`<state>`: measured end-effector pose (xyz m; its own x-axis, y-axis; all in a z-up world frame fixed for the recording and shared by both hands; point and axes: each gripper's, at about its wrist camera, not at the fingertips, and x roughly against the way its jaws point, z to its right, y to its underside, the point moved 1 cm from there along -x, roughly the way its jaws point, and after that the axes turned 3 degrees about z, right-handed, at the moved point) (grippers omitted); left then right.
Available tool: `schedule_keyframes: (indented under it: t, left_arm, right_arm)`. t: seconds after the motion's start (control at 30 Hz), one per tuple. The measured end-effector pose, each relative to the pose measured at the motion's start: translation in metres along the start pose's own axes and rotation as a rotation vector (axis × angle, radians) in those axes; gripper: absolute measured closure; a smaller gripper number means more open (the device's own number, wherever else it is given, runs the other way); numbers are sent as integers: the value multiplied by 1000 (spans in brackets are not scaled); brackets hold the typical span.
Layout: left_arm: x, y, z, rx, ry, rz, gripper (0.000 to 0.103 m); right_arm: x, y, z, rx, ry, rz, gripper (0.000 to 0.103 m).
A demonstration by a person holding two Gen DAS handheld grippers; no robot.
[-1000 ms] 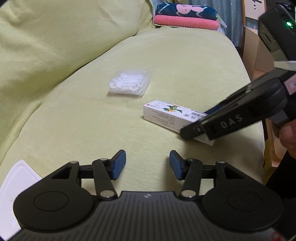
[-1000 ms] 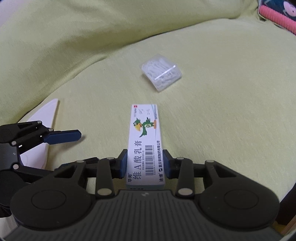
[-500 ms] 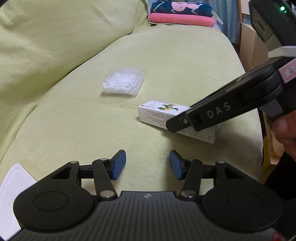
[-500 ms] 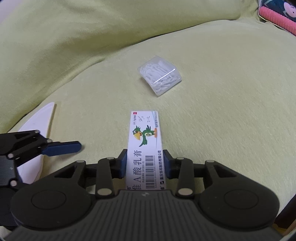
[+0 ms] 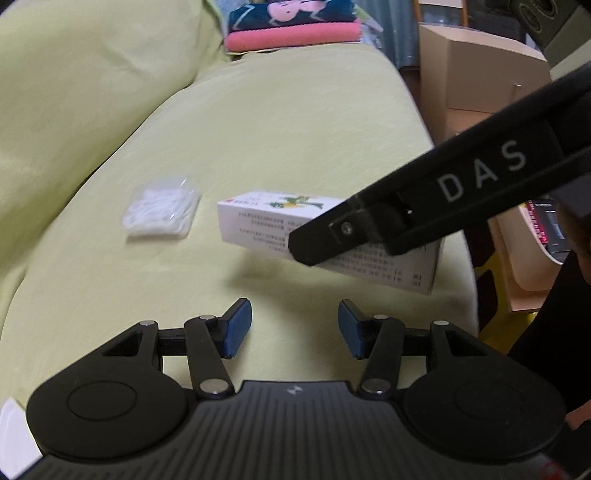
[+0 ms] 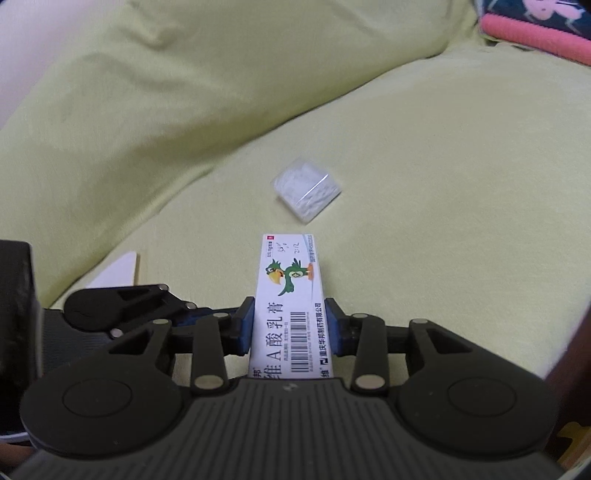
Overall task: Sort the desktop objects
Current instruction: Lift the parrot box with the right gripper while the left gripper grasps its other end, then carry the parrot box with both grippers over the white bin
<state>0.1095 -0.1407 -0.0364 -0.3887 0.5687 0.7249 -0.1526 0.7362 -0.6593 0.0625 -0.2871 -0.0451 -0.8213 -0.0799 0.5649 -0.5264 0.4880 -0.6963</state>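
A long white ointment box printed with a green parrot is clamped between the blue pads of my right gripper, which is shut on it. In the left wrist view the same box hangs above the yellow-green sofa seat and casts a shadow beneath it; a black finger of the right gripper crosses in front of it. A clear plastic case of white floss picks lies on the seat further back. My left gripper is open, with nothing between its pads, just short of the box.
Folded pink and dark blue cloths lie at the sofa's far end. A cardboard box and shelves stand beyond the sofa's right edge. A white flat piece sits at the seat's near left. The sofa's back cushion rises on the left.
The right gripper has lifted the ointment box off the seat and moved it nearer to the left gripper. Both views have shifted across the sofa; the floss case has not moved on the cushion.
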Motion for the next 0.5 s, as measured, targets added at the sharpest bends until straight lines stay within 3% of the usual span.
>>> schedule_keyframes:
  t: [0.23, 0.5]
  left_arm:
    - [11, -28, 26, -43, 50, 51, 46]
    - [24, -83, 106, -262, 182, 129, 46]
  right_arm:
    - [29, 0, 9, -41, -29, 33, 69]
    - [99, 3, 35, -86, 30, 138, 69]
